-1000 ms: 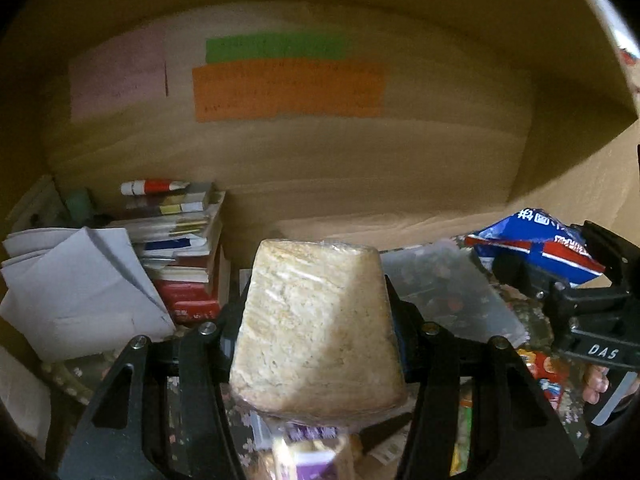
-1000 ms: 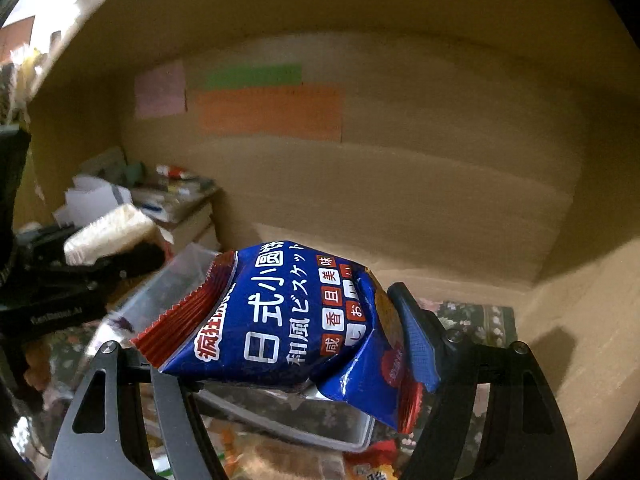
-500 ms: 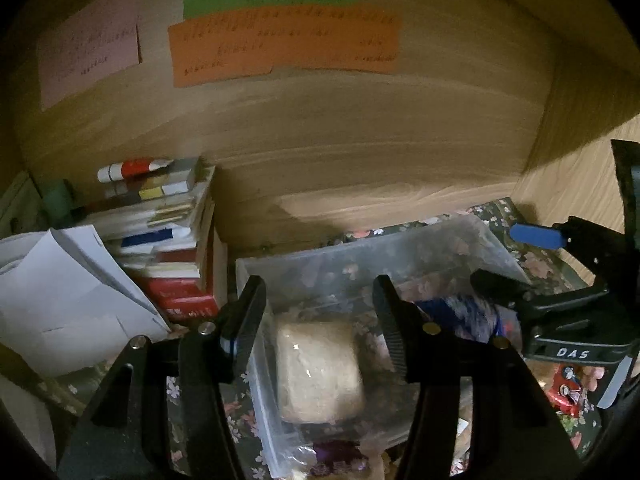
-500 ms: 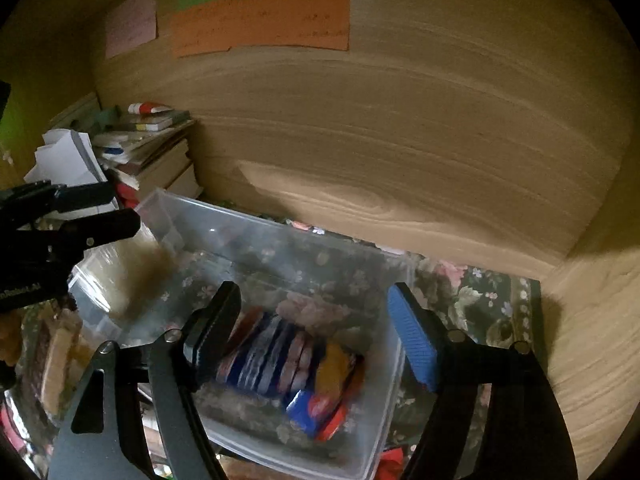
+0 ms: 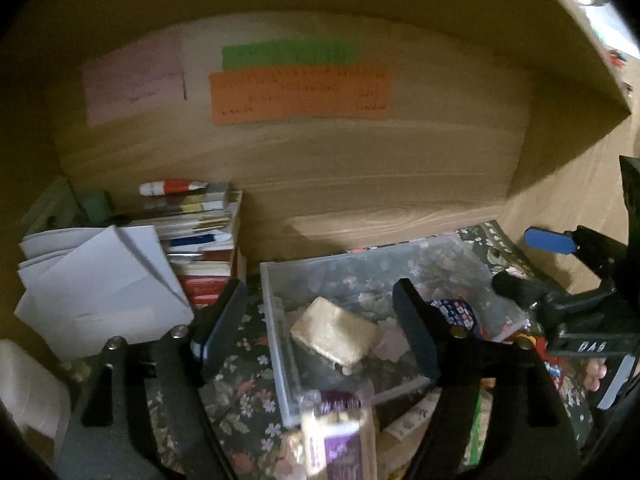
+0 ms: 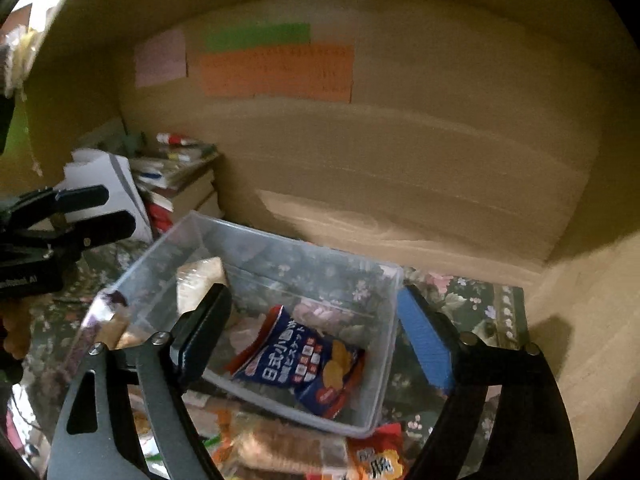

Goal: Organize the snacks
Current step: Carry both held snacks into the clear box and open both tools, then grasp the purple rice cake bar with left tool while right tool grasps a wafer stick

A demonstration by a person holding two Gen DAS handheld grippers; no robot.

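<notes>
Both my claws just let go. My left gripper and right gripper are spread wide and hold nothing. Near me, loose snacks wait. In the clear plastic bin, the blue biscuit bag now lies flat, long side slanting near-right to far-left. The pale rice cake lies left of it.
</notes>
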